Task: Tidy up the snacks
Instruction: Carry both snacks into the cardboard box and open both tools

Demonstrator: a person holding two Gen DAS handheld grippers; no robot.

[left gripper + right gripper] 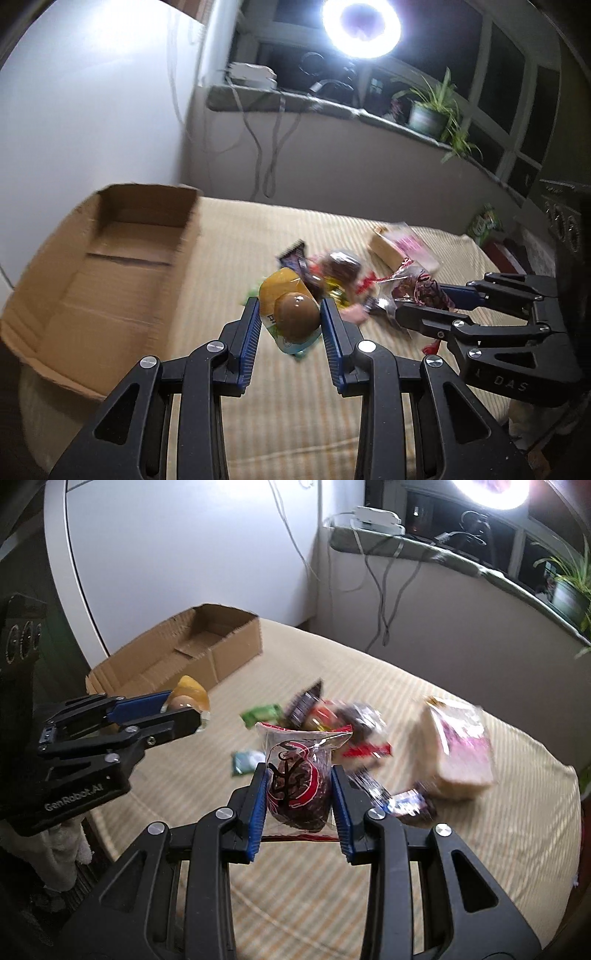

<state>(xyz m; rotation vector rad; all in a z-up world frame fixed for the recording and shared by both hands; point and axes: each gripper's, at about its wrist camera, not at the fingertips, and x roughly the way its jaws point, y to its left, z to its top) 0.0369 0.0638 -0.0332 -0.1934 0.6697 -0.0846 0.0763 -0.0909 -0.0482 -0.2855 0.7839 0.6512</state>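
Left claw grips a yellow snack pouch; right claw grips a dark red packet — both above a striped beige bed. Cardboard box sits by the white wall.

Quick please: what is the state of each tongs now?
Left tongs: closed on a yellow egg packet.
Right tongs: closed on a dark red snack bag.

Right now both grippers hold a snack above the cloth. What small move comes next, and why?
Probably carry the left gripper with its yellow egg pack over the open box to its left. The box looks empty, and the pack is already clamped and clear of the pile. The right gripper, shut on the dark red packet, can follow.
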